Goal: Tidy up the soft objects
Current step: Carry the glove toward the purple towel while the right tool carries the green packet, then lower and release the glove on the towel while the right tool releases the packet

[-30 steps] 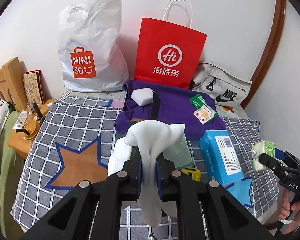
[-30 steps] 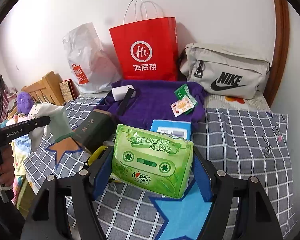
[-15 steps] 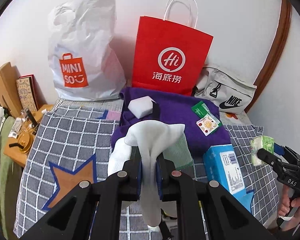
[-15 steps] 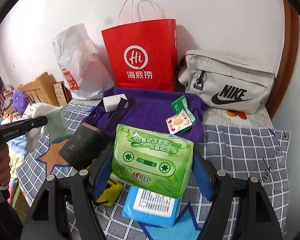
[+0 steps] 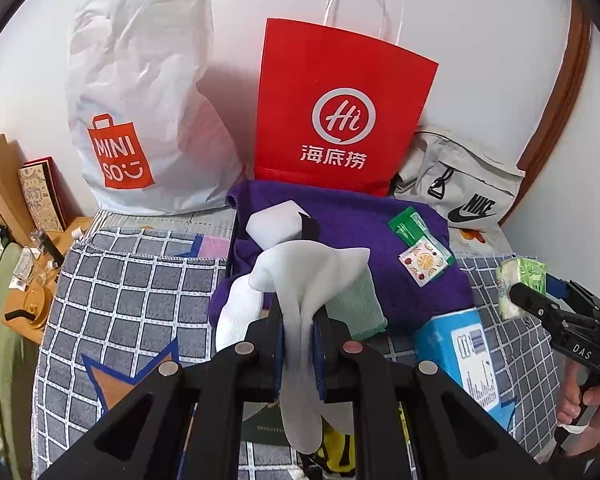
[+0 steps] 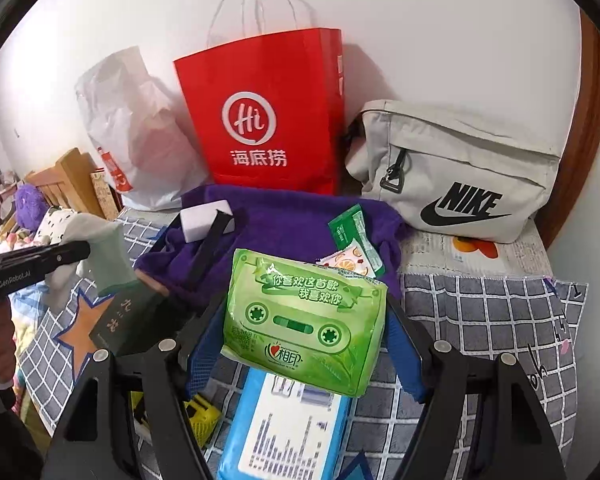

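Note:
My left gripper (image 5: 298, 316) is shut on a white sock (image 5: 304, 280) with a pale green cuff, held above the bed; it also shows at the left of the right wrist view (image 6: 96, 248). My right gripper (image 6: 300, 320) is shut on a green tissue pack (image 6: 304, 320), held above a blue tissue pack (image 6: 284, 428); it also shows at the right of the left wrist view (image 5: 520, 280). A purple towel (image 5: 352, 224) lies ahead with a white sponge (image 5: 276, 224) and small sachets (image 5: 420, 256) on it.
A white Miniso bag (image 5: 148, 120), a red paper bag (image 5: 340, 120) and a grey Nike pouch (image 6: 460, 172) stand against the wall. A dark green box (image 6: 128, 324) and a yellow item (image 6: 200, 412) lie on the checked blanket (image 5: 132, 288). A wooden bedside table (image 5: 28, 280) is at left.
Both grippers have moved forward toward the purple towel and the bags, still holding the sock and the green tissue pack. The bags appear larger and nearer.

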A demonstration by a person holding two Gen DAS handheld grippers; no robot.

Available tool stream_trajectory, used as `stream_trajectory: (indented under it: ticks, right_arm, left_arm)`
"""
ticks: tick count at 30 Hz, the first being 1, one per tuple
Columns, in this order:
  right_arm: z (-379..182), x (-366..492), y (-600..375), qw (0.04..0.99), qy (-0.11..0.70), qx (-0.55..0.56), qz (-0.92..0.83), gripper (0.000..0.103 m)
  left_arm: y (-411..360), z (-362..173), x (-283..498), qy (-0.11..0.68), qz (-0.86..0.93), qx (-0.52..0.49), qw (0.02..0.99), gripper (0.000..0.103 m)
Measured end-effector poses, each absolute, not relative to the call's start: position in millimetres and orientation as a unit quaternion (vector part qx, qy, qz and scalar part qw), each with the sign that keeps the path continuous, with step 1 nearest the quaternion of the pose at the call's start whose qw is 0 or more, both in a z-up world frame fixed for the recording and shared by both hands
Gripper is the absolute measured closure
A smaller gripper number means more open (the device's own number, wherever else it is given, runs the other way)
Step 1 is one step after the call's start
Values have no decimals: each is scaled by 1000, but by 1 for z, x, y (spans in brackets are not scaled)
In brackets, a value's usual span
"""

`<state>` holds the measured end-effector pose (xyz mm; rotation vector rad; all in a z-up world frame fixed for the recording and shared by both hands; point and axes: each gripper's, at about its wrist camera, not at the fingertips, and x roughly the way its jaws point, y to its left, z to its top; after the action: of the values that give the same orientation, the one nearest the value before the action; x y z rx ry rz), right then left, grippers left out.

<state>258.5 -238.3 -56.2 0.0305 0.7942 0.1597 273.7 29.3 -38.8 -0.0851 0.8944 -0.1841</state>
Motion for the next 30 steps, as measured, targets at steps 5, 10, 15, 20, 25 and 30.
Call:
stream_trajectory:
  ticks: [5,10,15,20,25,30]
  right_arm:
    - [-57,278,-238,920,386,11,69,30]
    - [-59,301,-236,919,388,12,71,30]
    - [-62,325,-234,919,387,19,78,30]
    - [-75,343,-227,913,398,5,87,30]
    - [-98,356,-233,903,420,19,88,30]
    - [-112,363,-239,895,439,15,82,30]
  left_arm:
    - [30,-43,290,435,-84,-40,895,91]
    - [27,-44,304,437,-81,-31,895,91]
    - [23,-48,319,440,-82,-26,894,91]
    - [15,-58,335,448,-89,-23,890,91]
    - [7,-69,348,456,-95,-16,885,91]
    - [-4,-77,362,459,-108,-7,882,91]
